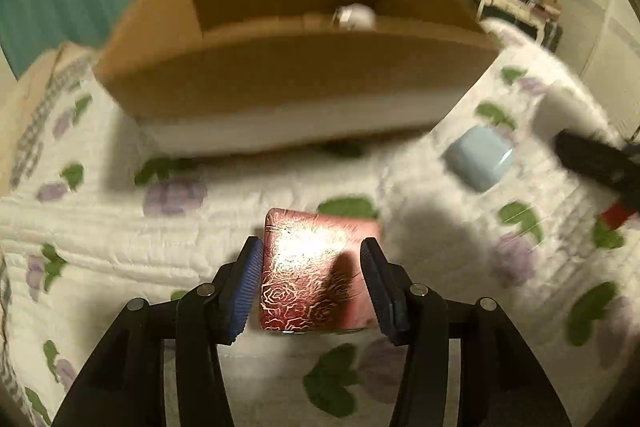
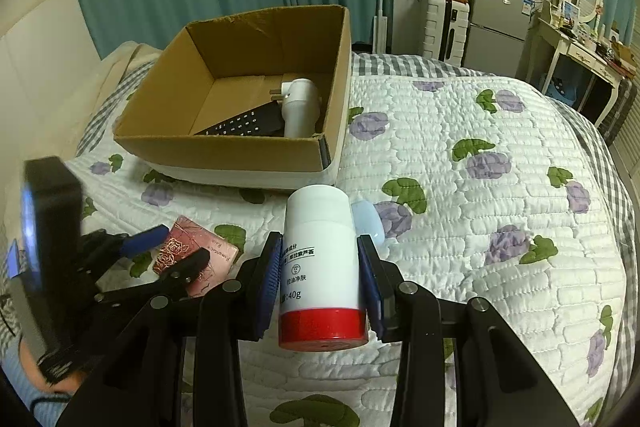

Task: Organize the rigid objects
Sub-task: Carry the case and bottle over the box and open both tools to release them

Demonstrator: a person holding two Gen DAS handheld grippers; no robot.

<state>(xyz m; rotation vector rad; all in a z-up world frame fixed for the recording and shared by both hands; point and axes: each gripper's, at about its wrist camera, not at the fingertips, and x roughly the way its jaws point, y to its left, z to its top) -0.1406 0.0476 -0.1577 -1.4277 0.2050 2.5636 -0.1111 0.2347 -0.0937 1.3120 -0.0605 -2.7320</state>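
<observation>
Two hand-held grippers worked over the white quilted bed cover printed with purple flowers and green leaves [image 2: 500, 131], each lined up on its own item. The right hand-held gripper [image 2: 318, 279] was clamped across a white plastic bottle with a red cap [image 2: 320, 267], its blue ribbed pads pressing the label zone on both sides; the bottle hung cap-down and looked raised off the quilt, which suits carrying it toward the box. The left hand-held gripper [image 1: 312, 283] straddled a flat pink metallic case embossed with gold roses [image 1: 318, 267] that lay on the quilt; its left pad sat against the case's edge while a thin gap showed at the right pad, so I judged the jaws not yet closed on it, approaching across the short width where a flat, slick case is easiest to pinch. An open brown cardboard box with a white base [image 2: 224, 151] stood just beyond both items, placed close so each carry would be short; it already held a white plug-in adapter [image 2: 300, 107] and a black remote control [image 2: 244, 125] leaning on its floor. A pale blue rounded case [image 1: 478, 161] lay on the quilt between the bottle and the box, still waiting to be sorted.
</observation>
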